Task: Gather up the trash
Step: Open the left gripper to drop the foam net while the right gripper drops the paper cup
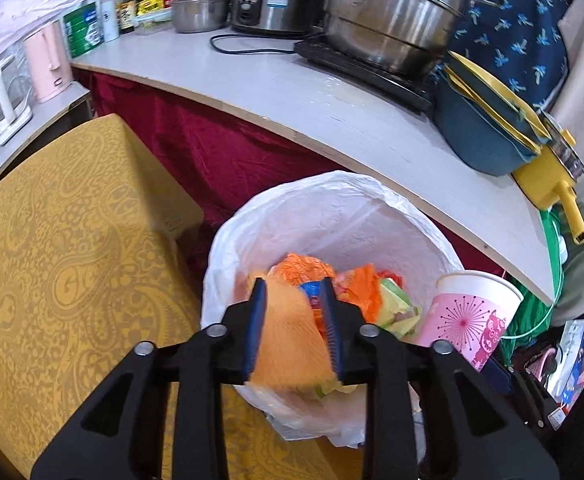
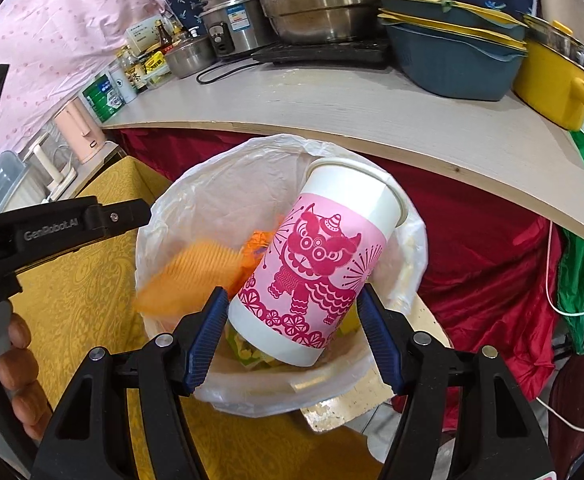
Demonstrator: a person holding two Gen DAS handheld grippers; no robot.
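Over a white-lined trash bin (image 2: 219,192), the left gripper (image 1: 295,292) stands part-open around an orange net (blurred, seemingly dropping), while the right gripper (image 2: 292,300) clamps a pink paper cup (image 2: 320,264), probably next to release.

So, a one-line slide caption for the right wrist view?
Right gripper holds a pink paper cup over the lined trash bin as orange mesh drops in.

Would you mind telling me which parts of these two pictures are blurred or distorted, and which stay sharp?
Left wrist view: the orange mesh piece between the jaws is motion-smeared; the counter edge bows from fisheye distortion; the pots are sharp with mild glare. Right wrist view: the paper cup is crisp, the orange mesh piece over the bin liner is streaked.
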